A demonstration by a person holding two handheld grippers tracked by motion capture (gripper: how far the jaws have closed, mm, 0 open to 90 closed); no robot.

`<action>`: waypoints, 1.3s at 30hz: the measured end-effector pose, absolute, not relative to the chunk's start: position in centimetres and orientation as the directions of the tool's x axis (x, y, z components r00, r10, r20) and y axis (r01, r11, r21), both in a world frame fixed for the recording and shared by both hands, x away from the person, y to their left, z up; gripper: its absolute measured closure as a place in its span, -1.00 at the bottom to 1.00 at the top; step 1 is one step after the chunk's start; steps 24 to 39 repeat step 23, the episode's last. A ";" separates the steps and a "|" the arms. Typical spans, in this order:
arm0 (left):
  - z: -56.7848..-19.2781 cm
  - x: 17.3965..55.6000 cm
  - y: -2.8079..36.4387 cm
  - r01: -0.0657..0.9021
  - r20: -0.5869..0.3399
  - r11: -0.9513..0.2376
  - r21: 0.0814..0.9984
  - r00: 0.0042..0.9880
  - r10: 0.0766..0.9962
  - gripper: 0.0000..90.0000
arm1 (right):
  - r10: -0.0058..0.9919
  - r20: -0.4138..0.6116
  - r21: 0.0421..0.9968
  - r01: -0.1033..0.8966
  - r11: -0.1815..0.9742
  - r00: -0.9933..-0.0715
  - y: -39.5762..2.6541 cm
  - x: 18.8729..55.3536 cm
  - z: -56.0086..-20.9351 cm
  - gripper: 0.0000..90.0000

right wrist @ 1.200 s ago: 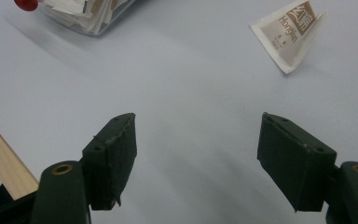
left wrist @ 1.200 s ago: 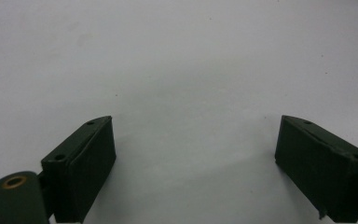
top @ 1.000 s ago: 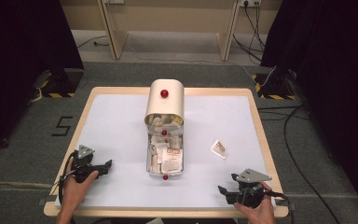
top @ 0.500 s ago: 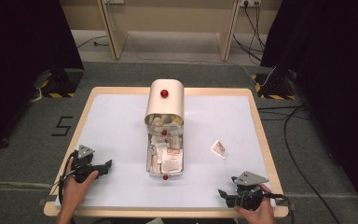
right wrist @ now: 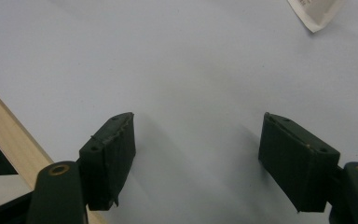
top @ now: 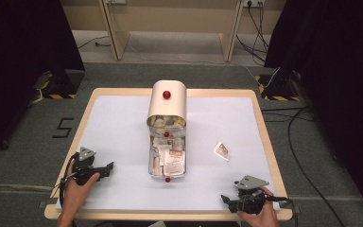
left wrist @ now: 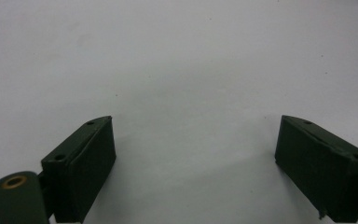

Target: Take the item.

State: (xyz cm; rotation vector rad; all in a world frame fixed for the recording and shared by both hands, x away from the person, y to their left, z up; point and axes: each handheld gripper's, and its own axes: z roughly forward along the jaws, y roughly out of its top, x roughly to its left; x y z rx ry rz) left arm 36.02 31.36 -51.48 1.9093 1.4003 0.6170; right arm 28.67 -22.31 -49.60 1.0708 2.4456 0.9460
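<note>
Vs. half a sec ago almost nothing has changed: the right gripper point(top: 231, 199) sits a touch lower and nearer the table's point(top: 123, 123) front edge, the left gripper point(top: 105, 169) is where it was, and the box point(top: 167, 158), its lid point(top: 168, 101) and the packet point(top: 222, 151) haven't shifted. My read: both hands are parked at the near corners, so either a pause betw. steps or the start of the next reach; no packet is in transit. Both tongs are spread wide w/ nothing betw. the jaws, and each gripper view looks onto bare white table; the right gripper view also catches the wood edge at lower left and a corner of the packet point(right wrist: 314, 11) at top right. The packet lies flat on the white top, right of the box and well apart from it, betw. the box and the right gripper, closer to the box. Its long axis runs diagonal, far-left to near-right, w/ the near end pointing roughly toward the right hand. The box's long axis runs straight front-to-back at mid-table, full of packets, w/ the lid propped up over its far end. Likely next: the right hand goes forward-left for the loose packet, turning the jaws across its short side.
</note>
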 end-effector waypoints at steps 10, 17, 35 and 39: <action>-51.5 36.0 31.4 0.628 -0.018 -0.189 0.755 0.308 0.951 -0.75 | 0.739 -0.010 0.680 0.537 0.499 -0.674 -22.4 28.7 -49.6 -0.39; -51.5 36.0 31.4 0.628 -0.018 -0.189 0.755 0.308 0.951 -0.75 | 0.738 -0.010 0.680 0.537 0.499 -0.674 -22.4 28.7 -49.6 -0.40; -51.5 36.0 31.4 0.628 -0.018 -0.189 0.755 0.308 0.951 -0.75 | 0.738 -0.010 0.680 0.537 0.500 -0.675 -22.4 28.7 -49.6 -0.39; -51.5 36.0 31.4 0.628 -0.018 -0.189 0.755 0.308 0.951 -0.75 | 0.738 -0.010 0.680 0.537 0.500 -0.675 -22.4 28.7 -49.6 -0.39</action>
